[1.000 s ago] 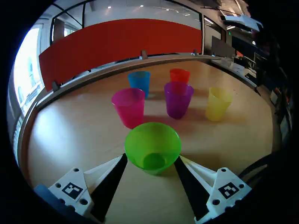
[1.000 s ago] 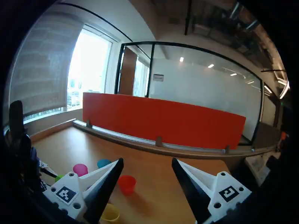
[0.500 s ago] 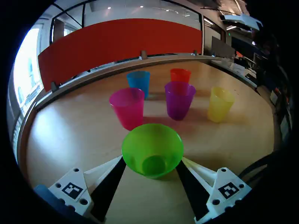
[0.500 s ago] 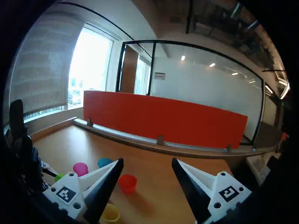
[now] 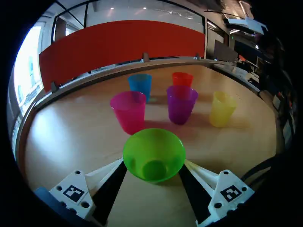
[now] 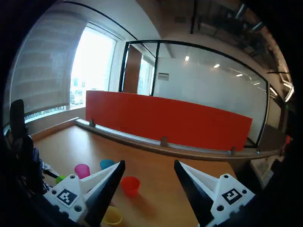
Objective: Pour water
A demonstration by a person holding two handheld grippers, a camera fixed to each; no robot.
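A light-wood laminate table (image 5: 68, 128) with a curved far edge is carrying five translucent plastic tumblers, all standing upright and apart from one another; a pink plastic tumbler (image 5: 128, 111) is standing front left; a purple plastic tumbler (image 5: 181, 104) is standing to its right; a yellow plastic tumbler (image 5: 222, 109) is standing farther right; behind them a blue plastic tumbler (image 5: 140, 85) and an orange-red plastic tumbler (image 5: 182, 79) are standing side by side, the orange-red one just behind the purple.

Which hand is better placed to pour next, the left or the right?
Left: the left tongs grip the translucent green plastic cup facing the pink plastic cup; the right tongs hang open and empty.
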